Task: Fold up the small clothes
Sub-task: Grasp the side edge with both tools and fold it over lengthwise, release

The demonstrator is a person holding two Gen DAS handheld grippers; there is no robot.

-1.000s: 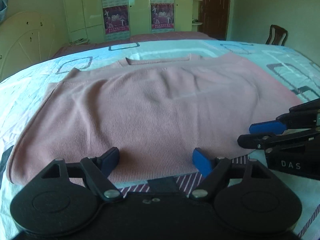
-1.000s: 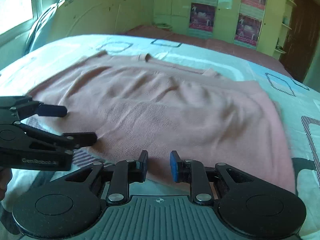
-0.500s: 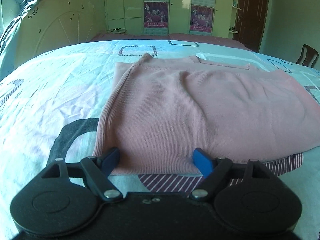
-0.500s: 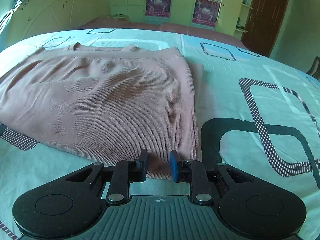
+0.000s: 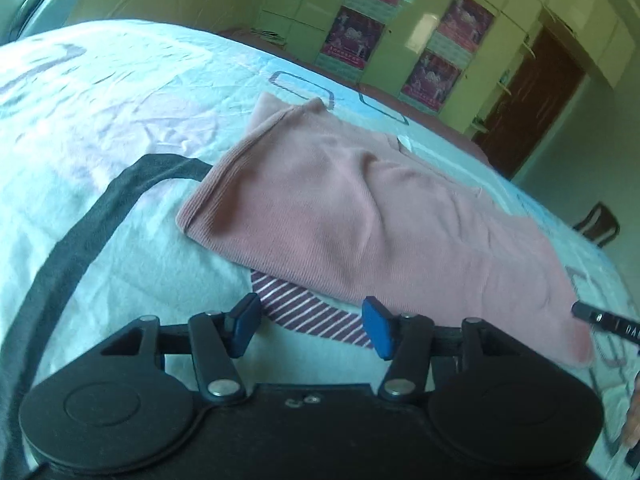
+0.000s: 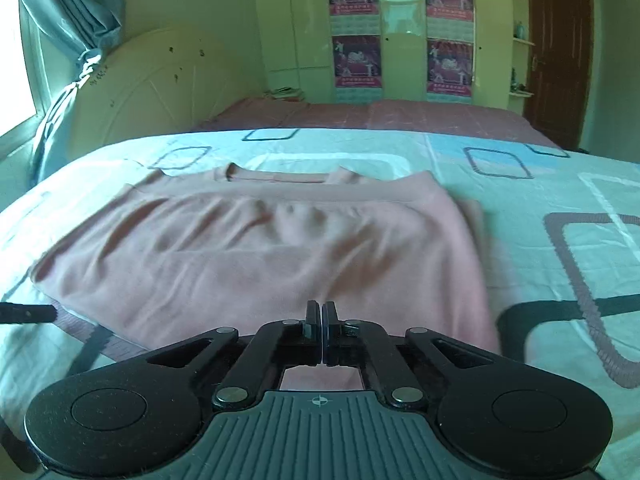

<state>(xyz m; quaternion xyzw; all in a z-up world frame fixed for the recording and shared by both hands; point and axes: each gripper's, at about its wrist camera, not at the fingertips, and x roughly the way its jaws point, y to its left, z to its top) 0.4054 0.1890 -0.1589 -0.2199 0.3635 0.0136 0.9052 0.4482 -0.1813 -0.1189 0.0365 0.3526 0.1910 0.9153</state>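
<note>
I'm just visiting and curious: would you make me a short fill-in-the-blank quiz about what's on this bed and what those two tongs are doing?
1. The garment lying on the bedsheet is ____ in colour.
2. The right tongs have their blue pads ____.
3. Between the left tongs' pads lies only a ____ patch of the sheet.
4. The cupboard doors carry ____ posters.

Missing words: pink; shut; striped; four

Left gripper (image 5: 310, 326): black frame, blue pads, jaws closing with nothing between them.
Garment: a pink ribbed knit top (image 5: 360, 216), folded, lies just ahead of the fingers and stretches to their right.
Bedding: a pale blue patterned bedsheet (image 5: 100, 120); its maroon striped patch (image 5: 316, 312) shows between the fingertips.
Right gripper (image 5: 608, 320): black tip at the top's far-right corner; state not discernible.
</note>
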